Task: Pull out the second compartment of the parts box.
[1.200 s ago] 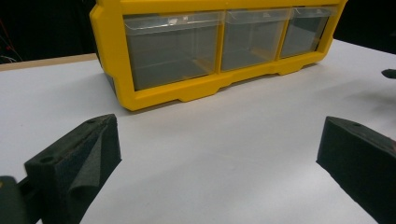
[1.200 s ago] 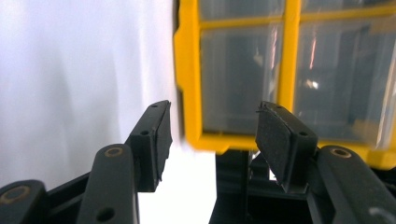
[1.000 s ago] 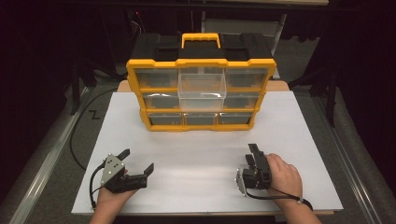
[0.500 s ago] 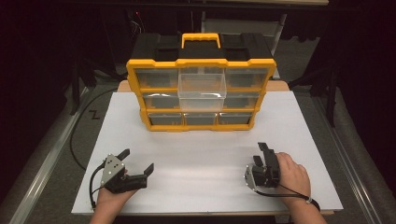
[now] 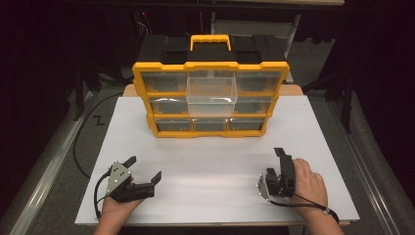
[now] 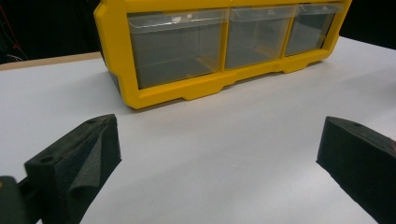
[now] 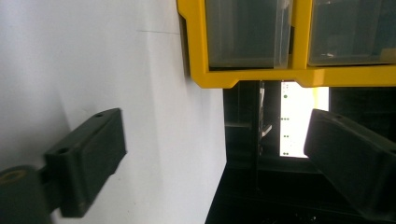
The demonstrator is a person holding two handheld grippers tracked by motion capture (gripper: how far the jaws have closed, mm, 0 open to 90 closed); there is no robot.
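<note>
A yellow-framed organizer (image 5: 211, 98) with a black top and yellow handle (image 5: 210, 41) is sitting on a plain white table (image 5: 205, 161). Its drawers (image 6: 175, 46) are showing clear grey. Both grippers are showing black jaws.

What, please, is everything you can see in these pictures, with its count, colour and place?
Drawer cabinet: one, yellow frame with a black top, far middle of the table.
Handle: one, yellow, on top of the cabinet.
Drawers: nine, clear, in three rows of three; the top middle drawer is pulled out towards the person.
Table: one, white top, under everything.
Cable: one, black, on the floor left of the table.
Left gripper: one, black with a grey plate, near left of the table, fingers apart, holding nothing.
Right gripper: one, black, near right, turned on its side, fingers apart, holding nothing.
Hands: two, one on each gripper.
</note>
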